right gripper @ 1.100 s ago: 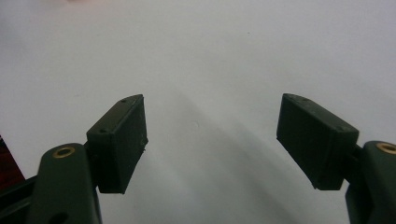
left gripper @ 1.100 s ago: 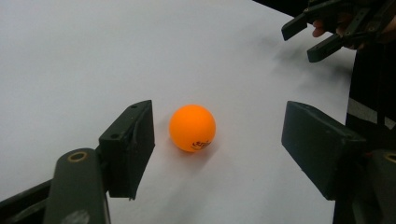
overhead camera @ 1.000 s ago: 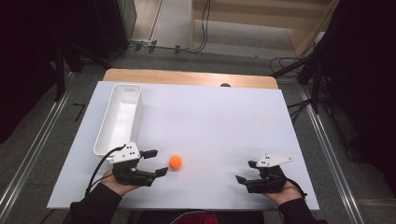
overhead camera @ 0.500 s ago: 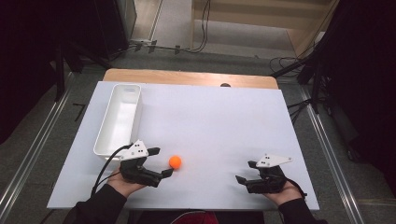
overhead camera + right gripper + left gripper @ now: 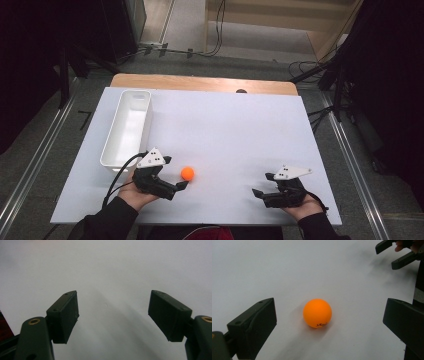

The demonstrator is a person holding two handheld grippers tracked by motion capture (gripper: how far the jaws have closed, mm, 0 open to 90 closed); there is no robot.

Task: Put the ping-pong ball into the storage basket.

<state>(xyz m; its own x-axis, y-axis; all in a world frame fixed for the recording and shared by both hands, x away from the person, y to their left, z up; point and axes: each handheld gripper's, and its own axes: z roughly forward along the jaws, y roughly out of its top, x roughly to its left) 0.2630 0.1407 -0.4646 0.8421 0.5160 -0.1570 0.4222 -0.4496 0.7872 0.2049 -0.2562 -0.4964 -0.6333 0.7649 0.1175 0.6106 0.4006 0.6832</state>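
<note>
An orange ball (image 5: 187, 173) lies on the white table top (image 5: 225, 130), near the front left. My left gripper (image 5: 176, 172) is open, held low beside the ball, its two black jaws reaching toward it from the left. In the left gripper view the ball (image 5: 317, 313) rests between the spread jaws of the left gripper (image 5: 330, 307), touching neither. My right gripper (image 5: 263, 184) is open at the front right, pointing left, with nothing in it. In the right gripper view the right gripper (image 5: 113, 302) has bare table between its jaws.
A long white tray (image 5: 117, 164) lies along the left side of the table, just beyond my left hand. The right gripper's jaws (image 5: 397, 252) appear far off in the left gripper view. A wooden strip (image 5: 200, 84) borders the table's far edge.
My left gripper has moved right, bringing its open jaws around the ball. The ball and the right gripper have stayed put.
</note>
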